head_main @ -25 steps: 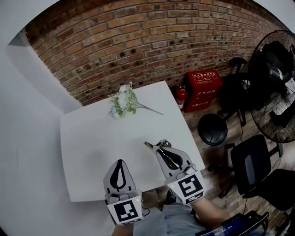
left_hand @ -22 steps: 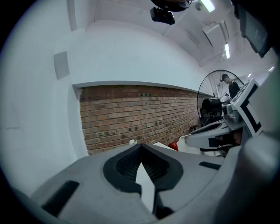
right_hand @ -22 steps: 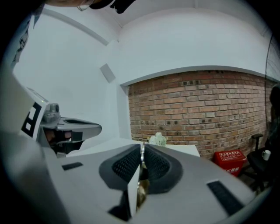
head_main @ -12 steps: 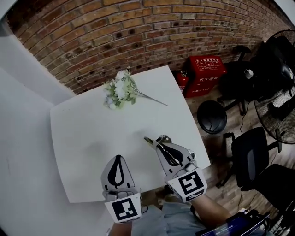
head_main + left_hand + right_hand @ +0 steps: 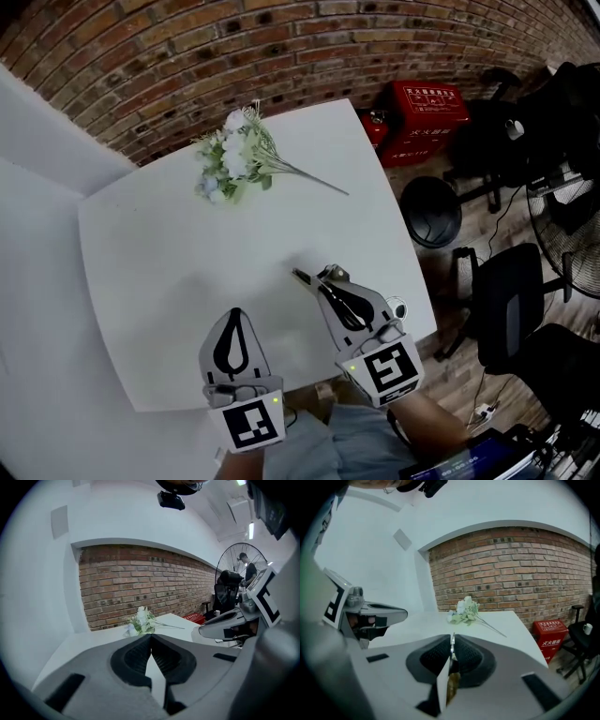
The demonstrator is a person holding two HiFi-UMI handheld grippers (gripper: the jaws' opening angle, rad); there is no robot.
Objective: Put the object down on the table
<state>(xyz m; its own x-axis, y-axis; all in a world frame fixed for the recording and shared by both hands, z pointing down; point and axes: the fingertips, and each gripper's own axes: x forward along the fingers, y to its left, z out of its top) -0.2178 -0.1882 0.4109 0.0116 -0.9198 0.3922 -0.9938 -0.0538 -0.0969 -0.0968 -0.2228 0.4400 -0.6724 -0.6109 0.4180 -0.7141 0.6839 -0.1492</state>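
A white table (image 5: 169,281) fills the frame's centre. A bunch of white flowers (image 5: 234,159) lies near its upper edge.

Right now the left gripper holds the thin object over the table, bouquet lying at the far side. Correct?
Not quite: the right gripper holds the thin object, as the right gripper view shows; the left gripper is shut on nothing. Table and far-side bouquet are as stated.

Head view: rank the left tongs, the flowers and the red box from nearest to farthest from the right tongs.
From the right tongs, shut on a thin metal piece:
1. Left tongs, beside them at the table's near edge.
2. Flowers, on the table's far side.
3. Red box, on the floor by the brick wall.
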